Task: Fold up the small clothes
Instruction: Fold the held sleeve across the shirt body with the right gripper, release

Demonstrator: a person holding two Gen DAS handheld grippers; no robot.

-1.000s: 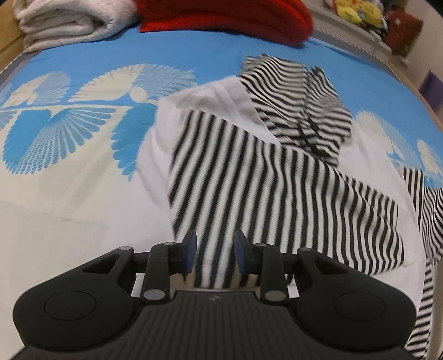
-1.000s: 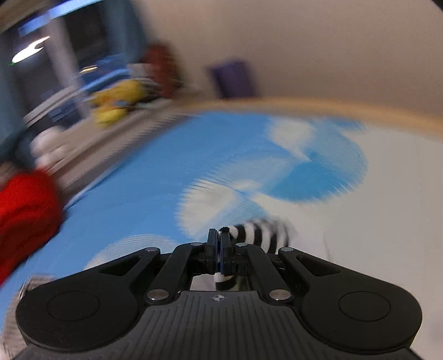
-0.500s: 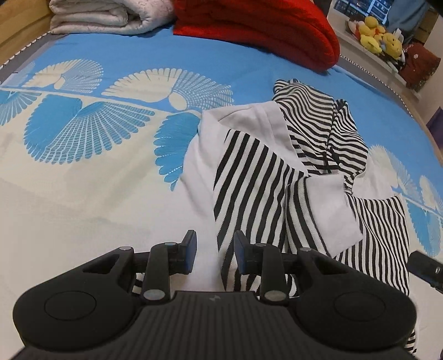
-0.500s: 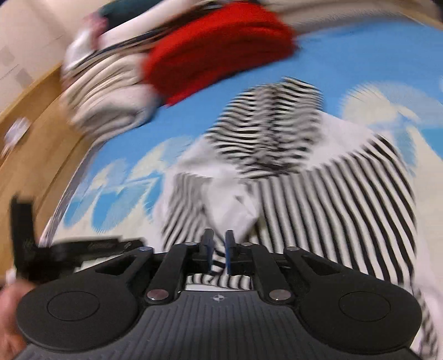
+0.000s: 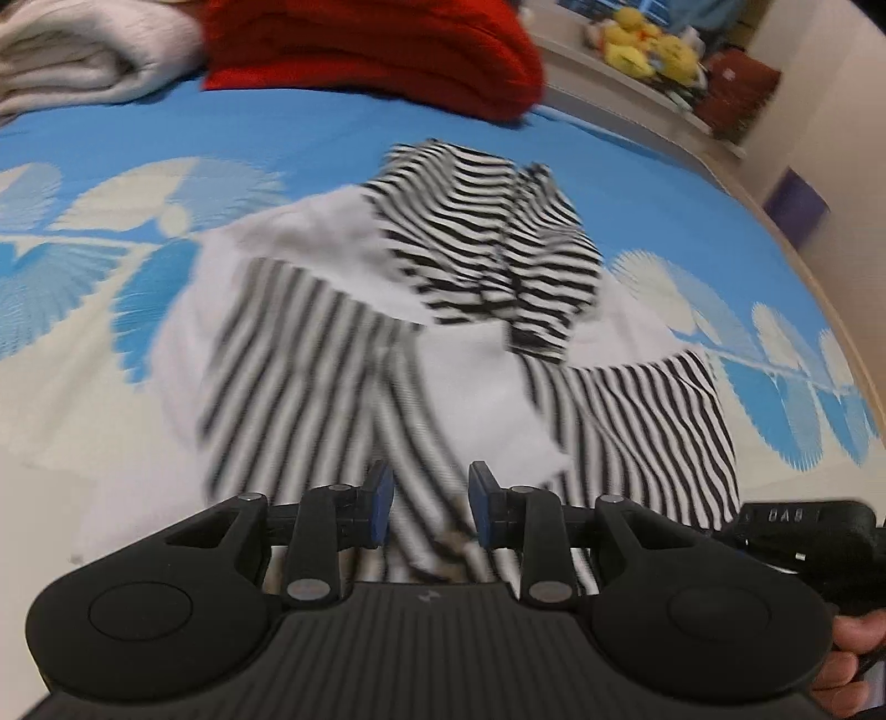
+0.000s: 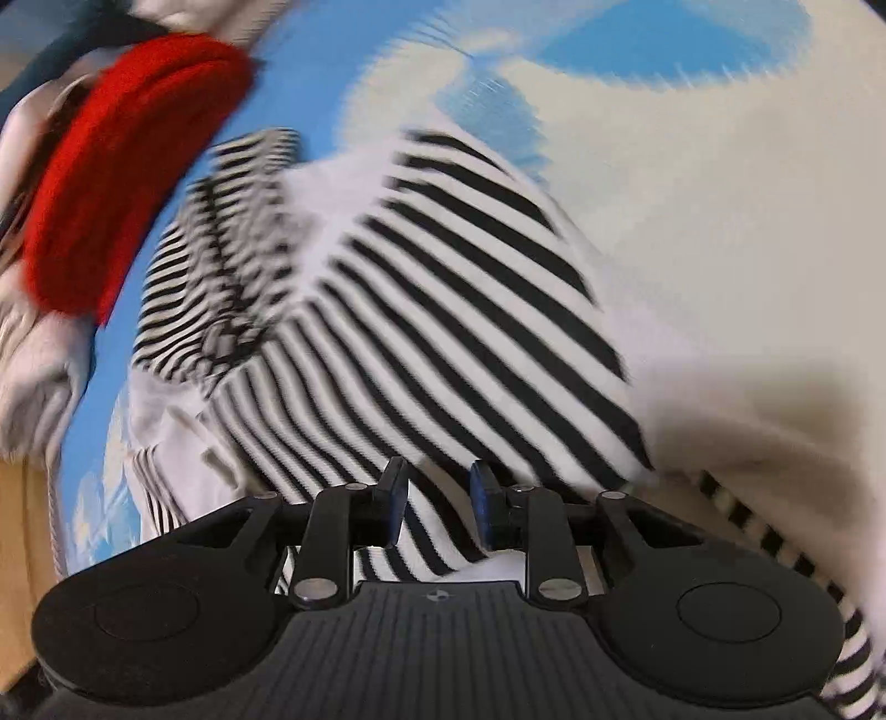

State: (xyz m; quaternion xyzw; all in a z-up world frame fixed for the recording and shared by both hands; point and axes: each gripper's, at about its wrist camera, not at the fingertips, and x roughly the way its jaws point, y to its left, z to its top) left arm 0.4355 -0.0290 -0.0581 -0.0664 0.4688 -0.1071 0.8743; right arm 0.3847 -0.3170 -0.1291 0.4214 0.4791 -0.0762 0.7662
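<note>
A black-and-white striped hooded garment (image 5: 343, 354) lies spread on the bed, its striped hood (image 5: 498, 249) at the far end and a sleeve folded across its body. My left gripper (image 5: 429, 501) is open and empty just above the garment's near hem. My right gripper (image 6: 437, 493) is open and empty over the striped cloth (image 6: 443, 310) at the garment's near side. Part of the right gripper's body (image 5: 803, 531) shows at the lower right of the left wrist view.
The bed sheet (image 5: 277, 122) is blue with pale fan prints. A red blanket (image 5: 376, 50) and a folded white blanket (image 5: 83, 55) lie at the bed's far end. Soft toys (image 5: 648, 44) sit on a shelf beyond. A wooden bed edge (image 6: 27, 531) shows at left.
My right gripper has let go of the sleeve, which now lies folded across the garment, and its jaws have opened. My left gripper has stayed open and shifted slightly over the hem.
</note>
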